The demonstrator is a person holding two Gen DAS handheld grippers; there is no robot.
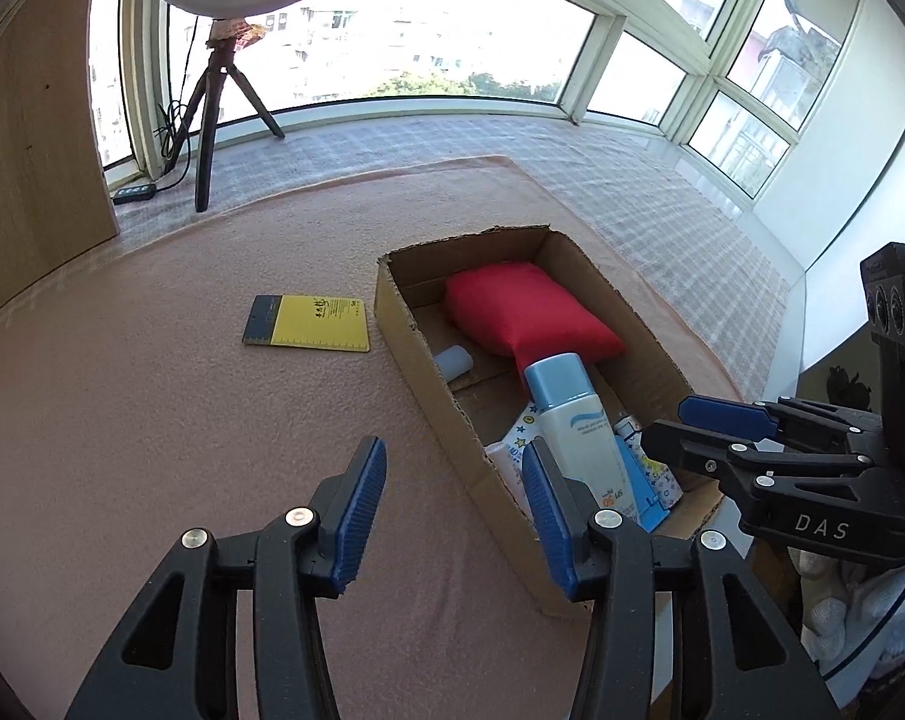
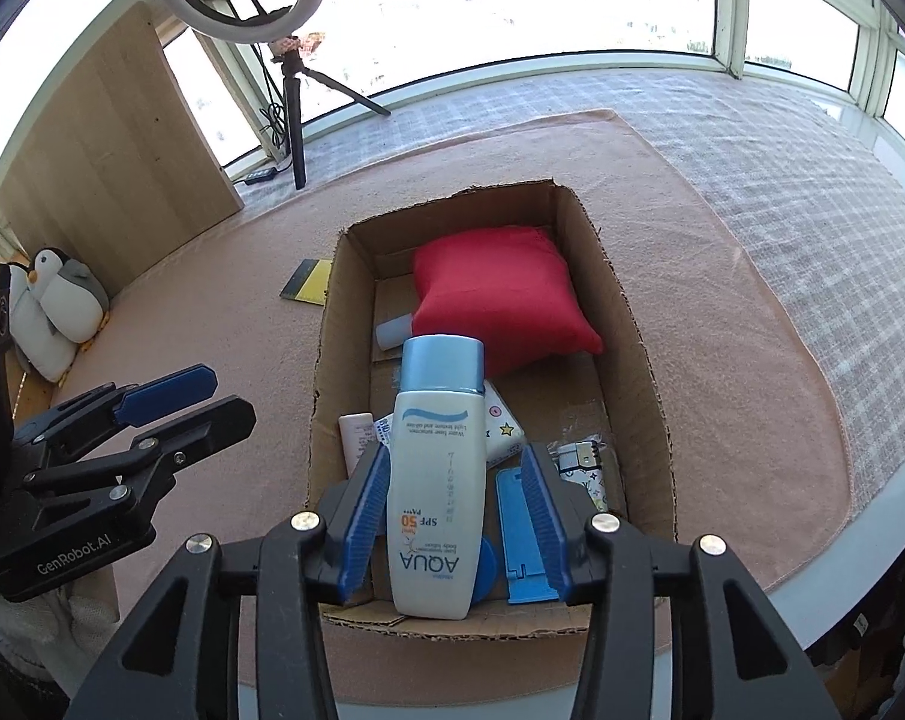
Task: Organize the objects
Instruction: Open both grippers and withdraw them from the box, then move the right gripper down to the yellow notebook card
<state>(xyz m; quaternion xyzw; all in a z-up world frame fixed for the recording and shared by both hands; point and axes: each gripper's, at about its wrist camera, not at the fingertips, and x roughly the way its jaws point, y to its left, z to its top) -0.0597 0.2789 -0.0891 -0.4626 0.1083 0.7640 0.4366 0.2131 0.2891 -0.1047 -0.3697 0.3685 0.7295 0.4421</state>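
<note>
Right gripper (image 2: 455,504) jaws spread, sunscreen bottle (image 2: 439,480) between them; left pad touches it, right pad shows a gap, so a firm pinch can't be confirmed. Left gripper (image 1: 455,507) wide apart, holding nothing, over the pink mat (image 1: 182,390) beside the cardboard box (image 1: 413,330). Bottle sits over the box's near end, long axis along the fingers, blue cap pointing away toward the red pillow (image 2: 500,300). Items beneath the bottle are partly hidden. Yellow notepad (image 1: 308,324) lies on the mat.
</note>
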